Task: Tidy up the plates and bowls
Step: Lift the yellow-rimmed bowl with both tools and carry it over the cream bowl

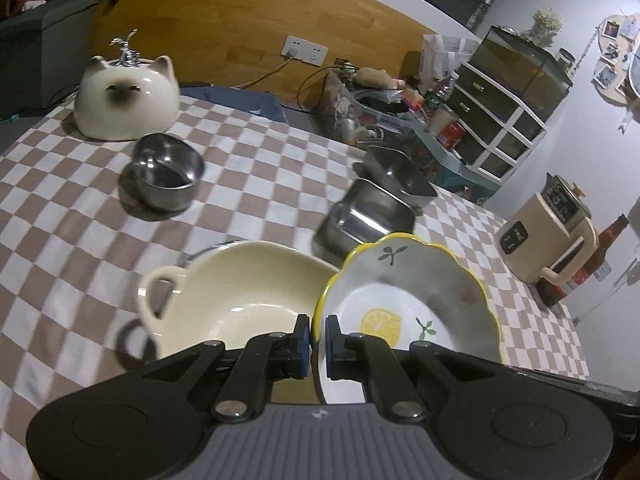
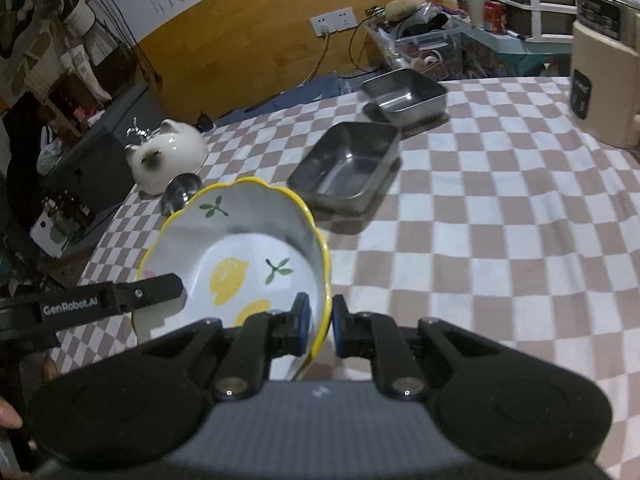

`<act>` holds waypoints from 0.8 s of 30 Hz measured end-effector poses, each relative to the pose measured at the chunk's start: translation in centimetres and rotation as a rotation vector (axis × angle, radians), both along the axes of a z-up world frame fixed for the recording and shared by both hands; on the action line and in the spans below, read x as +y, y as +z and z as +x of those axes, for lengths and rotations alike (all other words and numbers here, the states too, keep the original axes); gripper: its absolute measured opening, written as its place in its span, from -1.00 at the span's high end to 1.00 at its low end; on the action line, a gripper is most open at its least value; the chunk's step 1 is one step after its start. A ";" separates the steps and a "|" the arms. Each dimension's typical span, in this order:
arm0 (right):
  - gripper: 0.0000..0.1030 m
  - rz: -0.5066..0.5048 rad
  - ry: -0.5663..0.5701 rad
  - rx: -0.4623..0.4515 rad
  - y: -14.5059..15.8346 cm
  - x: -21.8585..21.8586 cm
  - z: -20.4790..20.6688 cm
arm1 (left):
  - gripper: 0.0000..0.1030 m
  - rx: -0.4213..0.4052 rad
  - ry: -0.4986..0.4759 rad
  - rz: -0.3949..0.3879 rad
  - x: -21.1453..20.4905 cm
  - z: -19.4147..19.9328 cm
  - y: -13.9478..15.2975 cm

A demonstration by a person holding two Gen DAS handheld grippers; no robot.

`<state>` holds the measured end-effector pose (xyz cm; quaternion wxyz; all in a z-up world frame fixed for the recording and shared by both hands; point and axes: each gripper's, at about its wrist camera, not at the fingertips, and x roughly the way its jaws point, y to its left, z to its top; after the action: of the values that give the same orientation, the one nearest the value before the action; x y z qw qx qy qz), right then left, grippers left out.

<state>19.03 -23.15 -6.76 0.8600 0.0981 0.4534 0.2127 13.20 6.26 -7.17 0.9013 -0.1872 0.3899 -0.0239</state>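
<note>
A white bowl with a scalloped yellow rim and lemon pattern (image 1: pixel 420 304) hangs above the checked tablecloth, held from two sides. My left gripper (image 1: pixel 318 320) is shut on its left rim. My right gripper (image 2: pixel 322 304) is shut on the right rim of the lemon bowl (image 2: pixel 248 240). A finger of the left gripper (image 2: pixel 160 284) shows across the bowl in the right wrist view. A cream bowl with loop handles (image 1: pixel 240 284) sits on the table just left of the lemon bowl, on what looks like a steel dish.
A round steel bowl (image 1: pixel 168 172) and a cat-shaped ceramic piece (image 1: pixel 128 96) stand at the far left. Two rectangular steel trays (image 2: pixel 348 164) (image 2: pixel 404 94) lie further back. A beige appliance (image 2: pixel 604 80) is at the right edge. Clutter and drawers line the wall.
</note>
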 end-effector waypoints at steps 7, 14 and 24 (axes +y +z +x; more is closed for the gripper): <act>0.72 -0.025 -0.012 0.019 -0.7 3.8 0.2 | 0.86 0.008 -0.019 -0.027 4.1 0.2 -0.8; 0.76 -0.064 -0.050 0.042 -1.3 5.4 1.0 | 0.85 0.041 -0.064 -0.046 6.0 1.5 -2.2; 0.77 -0.124 -0.100 0.056 -1.9 6.8 2.3 | 0.85 0.073 -0.121 -0.065 6.7 3.7 -4.0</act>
<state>21.33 -16.35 -8.61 0.8609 0.0729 0.4842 0.1381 16.92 12.98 -11.14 0.8769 -0.1934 0.4319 -0.0840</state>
